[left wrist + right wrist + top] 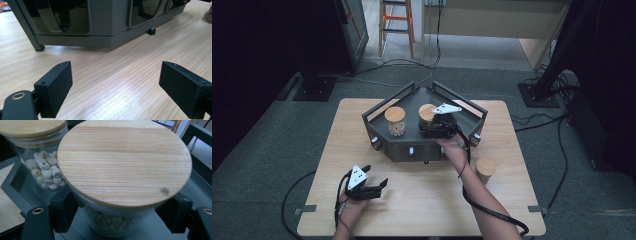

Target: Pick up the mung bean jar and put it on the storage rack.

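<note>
Jaws: right gripper [438, 125] clamped on the green-bean jar [117, 220]; left gripper [371, 186] wide open, nothing between.

Jar has a wooden lid [125, 162] and sits inside the dark tray [377, 112] at the back of the counter [422, 200], pads [62, 212] pressing its glass just under the lid. Second jar [395, 121], pale round seeds, stands just beside it in the same tray. Third lidded jar [485, 170] is on the counter right of the tray. Left gripper rests low over bare wood, in front of the tray, well apart from all jars.
</note>
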A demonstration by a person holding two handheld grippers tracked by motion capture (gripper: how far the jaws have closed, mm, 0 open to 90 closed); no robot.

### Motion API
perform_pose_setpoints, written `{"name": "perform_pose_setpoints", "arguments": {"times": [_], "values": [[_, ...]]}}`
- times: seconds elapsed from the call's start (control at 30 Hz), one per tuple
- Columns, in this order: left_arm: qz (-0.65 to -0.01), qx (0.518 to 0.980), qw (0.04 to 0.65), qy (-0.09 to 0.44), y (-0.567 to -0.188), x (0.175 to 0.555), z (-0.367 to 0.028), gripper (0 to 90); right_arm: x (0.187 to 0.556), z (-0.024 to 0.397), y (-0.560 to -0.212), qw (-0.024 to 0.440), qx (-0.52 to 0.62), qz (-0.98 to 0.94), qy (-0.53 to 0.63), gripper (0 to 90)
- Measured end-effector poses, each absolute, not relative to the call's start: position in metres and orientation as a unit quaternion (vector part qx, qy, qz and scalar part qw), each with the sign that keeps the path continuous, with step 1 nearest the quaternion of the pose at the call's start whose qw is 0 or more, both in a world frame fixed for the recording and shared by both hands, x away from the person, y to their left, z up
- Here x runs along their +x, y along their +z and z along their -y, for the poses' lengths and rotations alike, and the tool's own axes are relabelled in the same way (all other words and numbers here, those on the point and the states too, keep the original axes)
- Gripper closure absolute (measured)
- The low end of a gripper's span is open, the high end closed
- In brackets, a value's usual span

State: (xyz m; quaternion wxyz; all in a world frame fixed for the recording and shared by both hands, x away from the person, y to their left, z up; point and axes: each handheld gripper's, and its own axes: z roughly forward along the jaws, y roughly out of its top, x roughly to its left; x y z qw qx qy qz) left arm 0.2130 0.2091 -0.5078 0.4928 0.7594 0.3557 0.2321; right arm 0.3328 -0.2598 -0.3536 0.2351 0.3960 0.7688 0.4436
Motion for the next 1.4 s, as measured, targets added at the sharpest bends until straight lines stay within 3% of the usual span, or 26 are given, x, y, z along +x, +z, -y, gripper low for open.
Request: {"name": "perform_pose_setpoints", "arguments": {"times": [1.3, 1.4], "values": [[-0.355, 0.762, 0.490, 0.233, -0.507, 0.213, -0.208, 11.5, 0.343, 0.254, -0.360, 0.229, 0.415, -0.769, 0.429, 24.6], [-0.355, 0.761, 0.491, 0.232, -0.507, 0.213, -0.208, 11.5, 0.344, 0.257, -0.360, 0.223, 0.412, -0.769, 0.434, 21.1]]}}
